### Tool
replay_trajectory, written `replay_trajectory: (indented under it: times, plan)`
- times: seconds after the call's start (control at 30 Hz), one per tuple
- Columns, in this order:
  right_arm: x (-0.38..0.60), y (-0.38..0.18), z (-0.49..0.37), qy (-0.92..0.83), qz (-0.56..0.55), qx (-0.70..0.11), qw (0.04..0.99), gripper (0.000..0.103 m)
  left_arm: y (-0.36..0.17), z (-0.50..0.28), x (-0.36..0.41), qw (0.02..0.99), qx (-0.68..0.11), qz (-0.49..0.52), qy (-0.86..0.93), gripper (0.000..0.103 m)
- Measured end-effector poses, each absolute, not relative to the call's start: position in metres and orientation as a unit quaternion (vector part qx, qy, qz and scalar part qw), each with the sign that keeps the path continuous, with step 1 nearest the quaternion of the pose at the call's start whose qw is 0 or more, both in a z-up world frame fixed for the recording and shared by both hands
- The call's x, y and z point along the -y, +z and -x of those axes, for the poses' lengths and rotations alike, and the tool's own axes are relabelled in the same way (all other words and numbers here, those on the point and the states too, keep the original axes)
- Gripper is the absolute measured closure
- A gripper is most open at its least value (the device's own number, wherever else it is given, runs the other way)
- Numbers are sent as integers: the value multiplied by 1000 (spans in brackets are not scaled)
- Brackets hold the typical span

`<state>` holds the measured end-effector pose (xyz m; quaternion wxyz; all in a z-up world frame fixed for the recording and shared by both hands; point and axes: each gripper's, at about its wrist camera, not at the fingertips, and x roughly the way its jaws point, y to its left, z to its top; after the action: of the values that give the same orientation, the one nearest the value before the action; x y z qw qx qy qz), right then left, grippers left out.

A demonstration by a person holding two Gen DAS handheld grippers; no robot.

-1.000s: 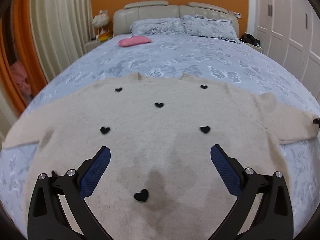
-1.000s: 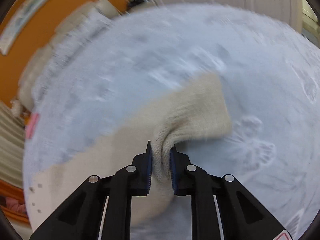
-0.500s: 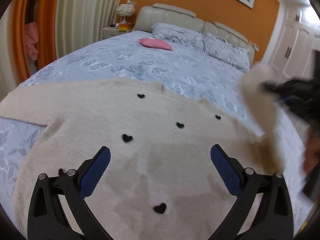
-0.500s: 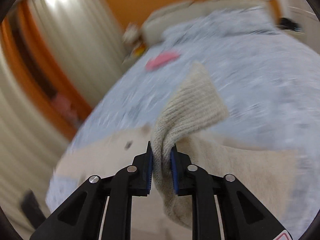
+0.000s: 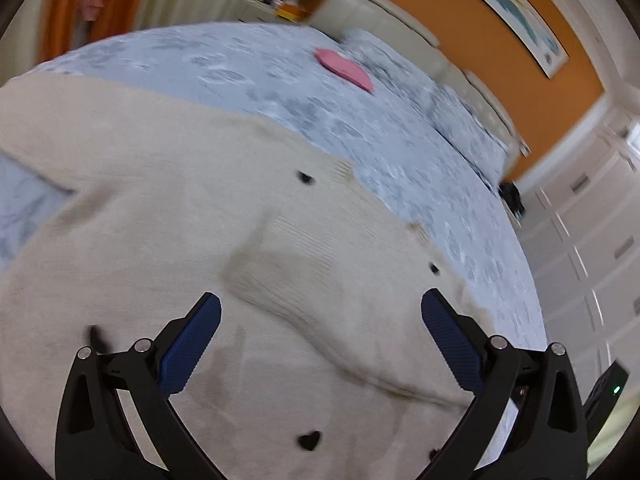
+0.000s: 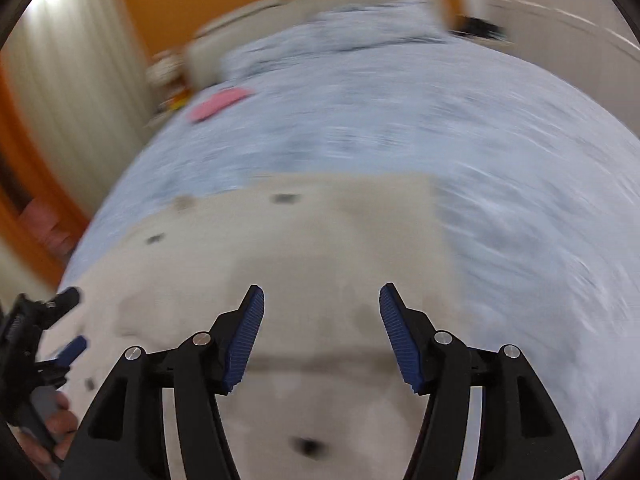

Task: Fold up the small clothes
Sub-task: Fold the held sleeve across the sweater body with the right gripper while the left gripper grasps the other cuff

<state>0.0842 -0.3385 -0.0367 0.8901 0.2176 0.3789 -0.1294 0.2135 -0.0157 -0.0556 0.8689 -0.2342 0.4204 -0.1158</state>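
A: Checking tongs. Right gripper (image 6: 322, 334) just been opening, nothing between the blue pads now. Left gripper (image 5: 320, 344) gaping too, empty.

B: Sweater (image 5: 160, 240) lying flat under both, on the bed (image 5: 240, 64). Folded sleeve (image 5: 304, 280) running diagonally across the chest, just ahead of the left tips. Other sleeve (image 5: 60, 120) stretching far left, nearer the left hand.

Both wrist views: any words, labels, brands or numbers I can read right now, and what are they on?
None can be read.
Sweater: black heart patches only, no lettering.
Wall picture: an image, no legible text.
Red mark at the bottom right edge of the right wrist view: cut off, too little shown to read.
Dark device with a green light: no readable marking.
Bedspread: blurred butterfly print, no words.
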Motion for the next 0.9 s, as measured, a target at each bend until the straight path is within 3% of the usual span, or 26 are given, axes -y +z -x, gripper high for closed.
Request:
replay_trajectory:
  times: [0.17, 0.4, 0.43, 0.47, 0.5, 0.53, 0.57, 0.67, 0.73, 0.8, 0.9]
  plan:
    - [367, -58, -73, -156, -258, -393, 869, 44, -76, -241, 37, 865, -474, 159, -43, 5]
    - [373, -70, -87, -164, -259, -394, 867, 40, -106, -256, 9, 833, -496, 244, -33, 8]
    - [373, -70, -91, -163, -257, -396, 867, 40, -104, -257, 9, 840, -482, 248, -32, 12]
    - [371, -70, -93, -164, -247, -397, 869, 40, -100, -258, 11, 847, -466, 252, -44, 37]
    - [368, -69, -94, -166, -234, -397, 872, 40, -97, -263, 19, 848, -457, 253, -84, 74]
    - [364, -68, -95, -167, -225, -397, 874, 39, -95, -269, 23, 846, -454, 255, -113, 89]
    - [361, -66, -95, -167, -217, -395, 877, 39, -90, -273, 26, 847, -444, 261, -133, 96]
    - [355, -56, -92, -161, -205, -373, 891, 37, -45, -269, 19, 880, -346, 276, -173, 96]
    - [350, -50, -92, -161, -197, -357, 899, 28, -30, -269, 14, 897, -316, 256, -171, 95]
    - [346, -56, -101, -162, -182, -369, 897, 25, -44, -275, 5, 903, -334, 235, -136, 95]
    - [344, -65, -110, -163, -170, -393, 889, 26, -97, -294, -18, 867, -424, 251, -72, 95]
